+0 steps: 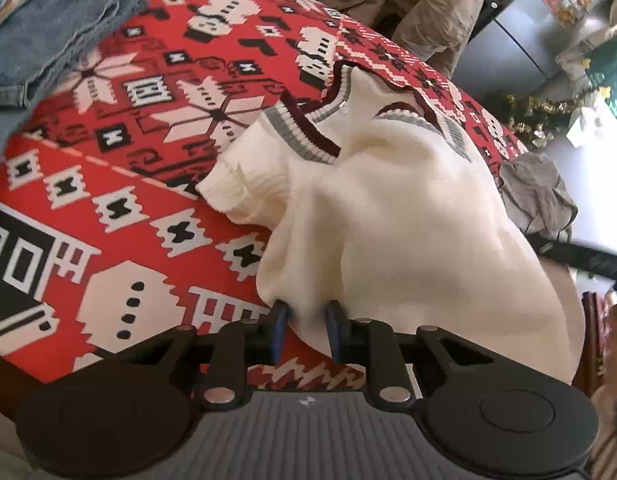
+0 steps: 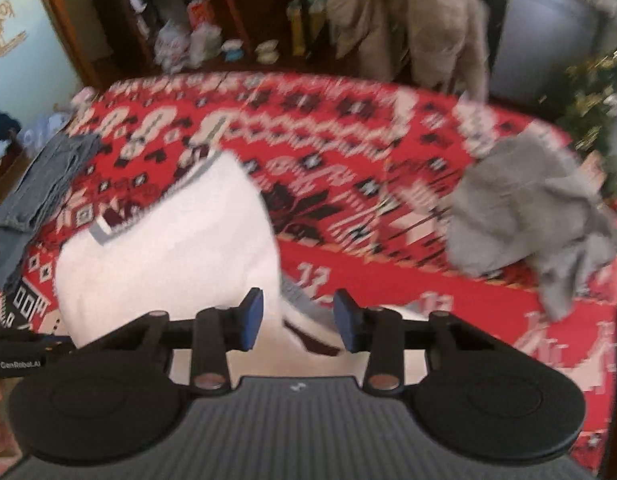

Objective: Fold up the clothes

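A cream knit sweater (image 1: pixel 388 208) with grey and maroon striped trim lies bunched on the red patterned blanket (image 1: pixel 120 184). My left gripper (image 1: pixel 308 312) is shut on a fold of its fabric at the near edge and lifts it a little. In the right wrist view the sweater (image 2: pixel 168 248) lies at the left, with its striped trim running between the fingers. My right gripper (image 2: pixel 298 312) is open just above that trim and holds nothing. The right wrist view is blurred by motion.
Folded blue jeans (image 1: pixel 48 40) lie at the blanket's far left, also in the right wrist view (image 2: pixel 44 192). A crumpled grey garment (image 2: pixel 528 216) lies at the right, near the blanket's edge (image 1: pixel 536 196). A beige coat (image 2: pixel 408 20) hangs behind the bed, next to cluttered shelves (image 2: pixel 212 40).
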The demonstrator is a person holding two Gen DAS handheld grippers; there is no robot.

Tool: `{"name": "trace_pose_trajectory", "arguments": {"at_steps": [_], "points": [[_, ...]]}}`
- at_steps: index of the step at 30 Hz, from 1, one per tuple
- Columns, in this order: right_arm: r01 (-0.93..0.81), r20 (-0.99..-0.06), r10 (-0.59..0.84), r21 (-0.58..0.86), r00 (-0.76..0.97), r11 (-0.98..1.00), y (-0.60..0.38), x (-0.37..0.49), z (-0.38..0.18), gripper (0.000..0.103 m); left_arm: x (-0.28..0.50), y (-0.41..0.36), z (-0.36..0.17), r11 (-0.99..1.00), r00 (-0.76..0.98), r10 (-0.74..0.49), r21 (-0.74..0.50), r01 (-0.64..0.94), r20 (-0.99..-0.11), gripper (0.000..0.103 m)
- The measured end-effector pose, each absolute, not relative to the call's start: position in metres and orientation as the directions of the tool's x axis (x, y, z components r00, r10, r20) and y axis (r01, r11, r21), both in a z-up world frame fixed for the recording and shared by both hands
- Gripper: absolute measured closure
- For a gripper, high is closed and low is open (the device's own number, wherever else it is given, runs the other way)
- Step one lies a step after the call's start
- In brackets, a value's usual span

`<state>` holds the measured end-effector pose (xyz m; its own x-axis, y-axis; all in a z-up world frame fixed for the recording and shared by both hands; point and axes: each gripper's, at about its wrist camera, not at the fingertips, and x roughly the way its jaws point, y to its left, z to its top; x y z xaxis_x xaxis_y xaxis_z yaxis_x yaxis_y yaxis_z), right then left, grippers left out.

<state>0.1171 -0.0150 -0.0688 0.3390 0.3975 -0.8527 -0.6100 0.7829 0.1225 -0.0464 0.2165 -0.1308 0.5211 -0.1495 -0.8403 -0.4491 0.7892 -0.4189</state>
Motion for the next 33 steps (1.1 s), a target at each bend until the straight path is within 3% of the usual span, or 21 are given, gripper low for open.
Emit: {"name": "trace_pose_trajectory", "arguments": {"at_steps": [4, 6, 7, 8, 9, 11, 16, 24, 33], "points": [[-0.637, -0.878, 0.394, 0.142, 0.272, 0.758, -0.005, 0.118, -0.100, 0.050, -0.042, 0.220, -0.132, 0.773, 0.524, -0.171, -0.443, -0.454, -0.834, 0.083], [-0.638, -0.879, 0.408, 0.168, 0.248, 0.751, -0.005, 0.115, -0.107, 0.051, -0.039, 0.222, -0.133, 0.768, 0.523, -0.179, -0.451, -0.455, -0.833, 0.083], [-0.638, -0.877, 0.418, 0.185, 0.236, 0.748, -0.005, 0.112, -0.110, 0.057, -0.038, 0.221, -0.132, 0.770, 0.527, -0.174, -0.448, -0.453, -0.832, 0.092], [-0.636, -0.875, 0.428, 0.202, 0.224, 0.744, -0.006, 0.110, -0.112, 0.075, -0.037, 0.220, -0.129, 0.778, 0.535, -0.161, -0.440, -0.448, -0.829, 0.096], [-0.637, -0.873, 0.437, 0.212, 0.217, 0.741, -0.007, 0.107, -0.113, 0.087, -0.036, 0.219, -0.127, 0.785, 0.543, -0.148, -0.432, -0.444, -0.827, 0.098], [-0.652, -0.862, 0.437, 0.180, 0.256, 0.737, -0.006, 0.097, -0.106, 0.093, -0.035, 0.217, -0.120, 0.803, 0.558, -0.112, -0.405, -0.436, -0.822, 0.098], [-0.635, -0.827, 0.427, 0.114, 0.365, 0.764, -0.009, 0.085, -0.078, 0.094, -0.037, 0.207, -0.087, 0.874, 0.611, 0.054, -0.259, -0.412, -0.790, 0.098], [-0.547, -0.740, 0.428, 0.098, 0.519, 0.831, -0.026, 0.085, 0.005, 0.095, -0.050, 0.216, -0.021, 0.887, 0.707, 0.166, -0.209, -0.413, -0.688, 0.099], [-0.478, -0.583, 0.485, 0.181, 0.652, 0.859, -0.049, 0.056, 0.130, 0.095, -0.062, 0.237, 0.090, 0.872, 0.825, 0.168, -0.308, -0.380, -0.540, 0.099]]}}
